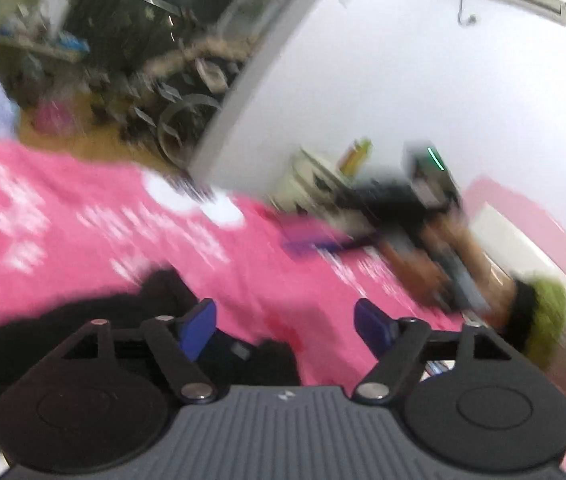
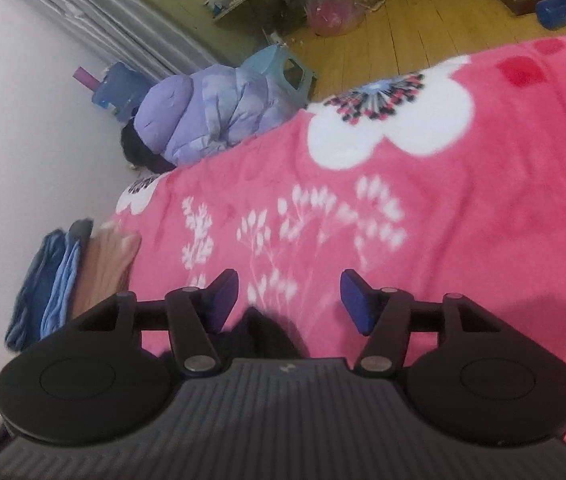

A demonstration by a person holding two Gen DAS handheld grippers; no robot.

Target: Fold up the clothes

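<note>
Both the left hand-held gripper (image 1: 287, 324) and right hand-held gripper (image 2: 290, 298) gape empty over the pink blanket (image 2: 463, 220); no writing legible.

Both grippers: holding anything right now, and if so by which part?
Nothing held. The left gripper and right gripper both stand open, no cloth between the pads. The black garment lies below them on the pink blanket.

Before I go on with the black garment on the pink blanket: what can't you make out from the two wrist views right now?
- Black garment: right wrist view shows only a peak; the gripper body hides the rest.
- Same garment, left wrist view: blurred, cut by the gripper body; shape and fold state unclear.
- Right gripper in the left wrist view: motion-smeared.
- Folded stack: edge-on, item count unclear.
</note>
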